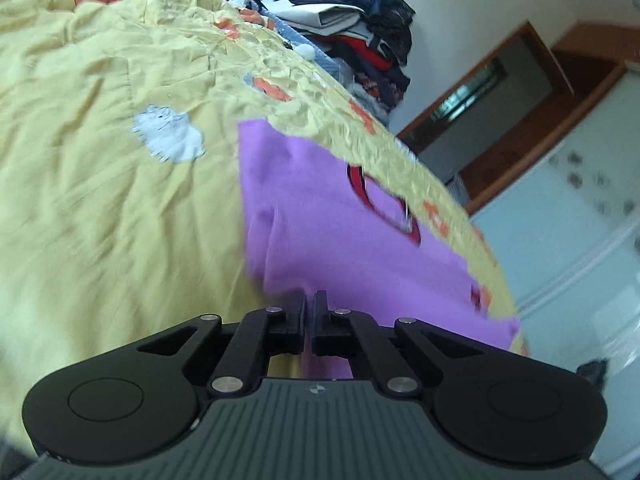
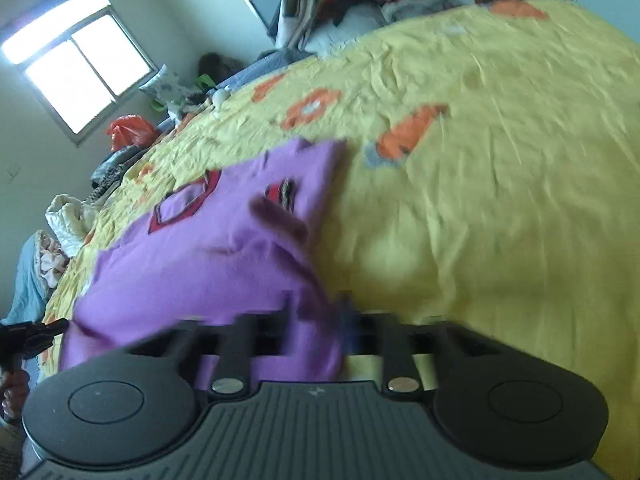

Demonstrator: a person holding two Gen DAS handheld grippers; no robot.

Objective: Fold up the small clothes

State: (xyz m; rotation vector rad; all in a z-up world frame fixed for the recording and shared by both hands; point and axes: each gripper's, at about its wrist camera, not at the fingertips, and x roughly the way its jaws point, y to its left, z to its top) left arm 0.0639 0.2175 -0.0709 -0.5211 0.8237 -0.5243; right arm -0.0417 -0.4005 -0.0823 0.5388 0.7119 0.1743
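While left jaws pinch purple shirt (image 1: 340, 240) hem, right jaws blurred, state unclear.

The purple top (image 1: 344, 236) lay spread on the yellow bedspread (image 1: 100, 200), a small knit garment in bright lilac. A red-and-black trimmed neckline (image 1: 384, 204) sat toward its far side, open and oval. In the right wrist view the same top (image 2: 200, 264) showed a second red-and-black striped trim patch (image 2: 282, 192) near the upper right edge, just beside a fold. The fabric was mostly flat but rumpled, with a ridge running across the middle and one corner turned over. Its near hem was bunched and lifted off the bedspread, blurred, close to the cameras.
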